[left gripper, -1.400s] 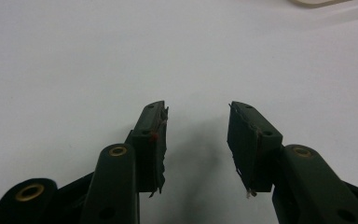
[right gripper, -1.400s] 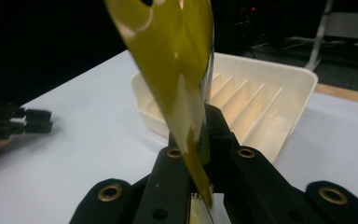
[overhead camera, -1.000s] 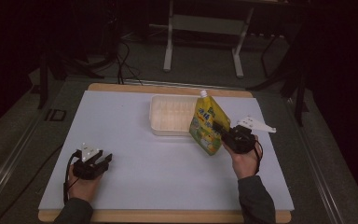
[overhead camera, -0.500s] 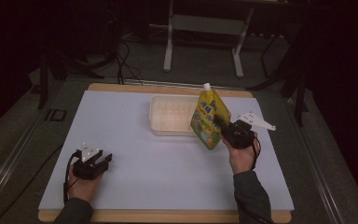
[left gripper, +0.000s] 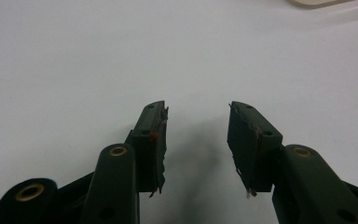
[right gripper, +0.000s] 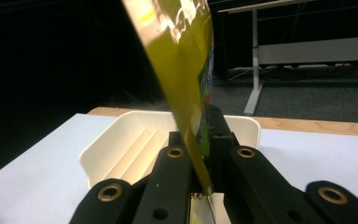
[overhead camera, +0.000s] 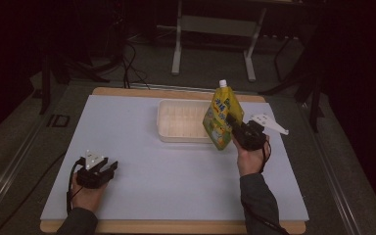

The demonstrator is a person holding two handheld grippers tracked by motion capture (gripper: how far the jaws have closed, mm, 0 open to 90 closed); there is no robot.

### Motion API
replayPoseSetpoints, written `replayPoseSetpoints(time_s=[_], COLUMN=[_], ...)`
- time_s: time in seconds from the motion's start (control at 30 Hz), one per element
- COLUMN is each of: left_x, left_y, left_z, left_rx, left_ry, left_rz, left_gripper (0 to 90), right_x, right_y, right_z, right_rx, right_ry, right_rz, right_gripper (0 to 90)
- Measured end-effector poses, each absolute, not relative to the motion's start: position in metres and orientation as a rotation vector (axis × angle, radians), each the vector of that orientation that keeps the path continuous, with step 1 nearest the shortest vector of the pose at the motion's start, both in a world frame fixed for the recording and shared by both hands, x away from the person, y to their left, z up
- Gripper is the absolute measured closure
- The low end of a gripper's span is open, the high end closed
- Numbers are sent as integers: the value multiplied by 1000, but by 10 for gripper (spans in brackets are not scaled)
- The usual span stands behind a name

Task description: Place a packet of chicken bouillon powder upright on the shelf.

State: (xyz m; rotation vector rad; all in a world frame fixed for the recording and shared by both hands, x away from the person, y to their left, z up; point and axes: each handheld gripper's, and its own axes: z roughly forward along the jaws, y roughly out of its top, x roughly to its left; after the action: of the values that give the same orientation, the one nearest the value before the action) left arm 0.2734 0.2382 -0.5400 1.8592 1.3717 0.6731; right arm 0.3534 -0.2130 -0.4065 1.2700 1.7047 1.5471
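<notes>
I have the right gripper [overhead camera: 233, 126] clamped on a yellow pouch [overhead camera: 220, 117], which I hold upright above the right end of the white tray [overhead camera: 176, 120] at the far middle of the bench [overhead camera: 176, 186]. The pouch is glossy, with a white screw cap [overhead camera: 222, 83] and blue and green print on its front. My left gripper [left gripper: 196, 140] rests near left, jaws apart, nothing between them.

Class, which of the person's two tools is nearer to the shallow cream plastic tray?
Right. The right tool grips the yellow spouted pouch at the cream plastic tray's right edge; the left tool rests open near the table's front left.
</notes>
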Motion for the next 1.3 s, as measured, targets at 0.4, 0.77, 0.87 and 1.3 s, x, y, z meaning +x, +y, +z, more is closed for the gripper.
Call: replayPoseSetpoints(time_s=[0.4,0.77,0.87,1.3], left_x=[274,273,273,273], left_y=[238,238,238,239], left_z=[-540,-540,-540,-540], left_rx=[1860,1857,1856,1845], left_ry=[1374,1372,1371,1371], left_rz=[673,673,674,668], left_gripper=[567,568,567,567], right_x=[358,366,369,390], right_y=[-211,-203,-199,-181], right_z=[-408,-413,-413,-412], right_rx=[1285,1320,1321,1367], right_ry=[1626,1513,1511,1435], right_rz=[1541,1501,1478,1385], right_gripper=[900,900,900,900])
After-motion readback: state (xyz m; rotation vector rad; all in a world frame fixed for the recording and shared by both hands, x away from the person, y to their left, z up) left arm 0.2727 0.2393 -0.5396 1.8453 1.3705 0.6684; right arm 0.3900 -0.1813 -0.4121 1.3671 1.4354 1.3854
